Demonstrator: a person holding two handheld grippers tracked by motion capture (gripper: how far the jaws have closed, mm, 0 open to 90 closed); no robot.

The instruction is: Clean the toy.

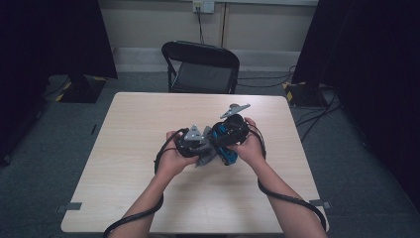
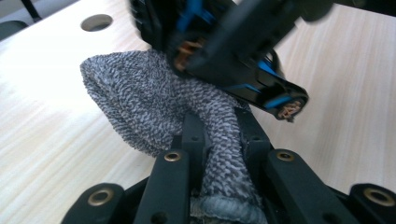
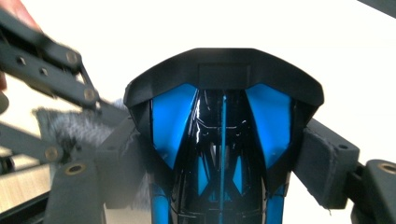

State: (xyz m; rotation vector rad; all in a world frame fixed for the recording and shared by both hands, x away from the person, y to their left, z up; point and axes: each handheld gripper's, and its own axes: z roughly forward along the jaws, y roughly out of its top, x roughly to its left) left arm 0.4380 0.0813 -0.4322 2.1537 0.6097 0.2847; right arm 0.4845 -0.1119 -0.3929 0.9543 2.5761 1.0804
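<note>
Right over the middle of the pale wooden table (image 1: 148, 198), the person's two hands meet, each carrying a gripper. The left gripper (image 2: 219, 135) is clenched on a grey knitted sock (image 2: 154, 107): in the left gripper view its black jaws pinch the cuff end of the fabric tightly, while the rounded toe end bulges out ahead of them, just above the tabletop. A round hole (image 2: 96, 22) in the table shows beyond the sock.

The right gripper (image 3: 224, 154) grasps a glossy black and blue shoe-shaped plastic object (image 3: 223, 140). In the right gripper view its padded jaws stand wide and press on both flanks of that object, which rises between them with bright blue panels under a black arched top. Part of the sock shows fuzzy and grey at the left edge of that view, beside the left gripper's linkage.

From the high view, the left gripper (image 1: 190, 141) and the right gripper (image 1: 229, 130) sit close together, the sock (image 1: 204, 157) hanging between them. A black folding chair (image 1: 200, 67) stands behind the table.
</note>
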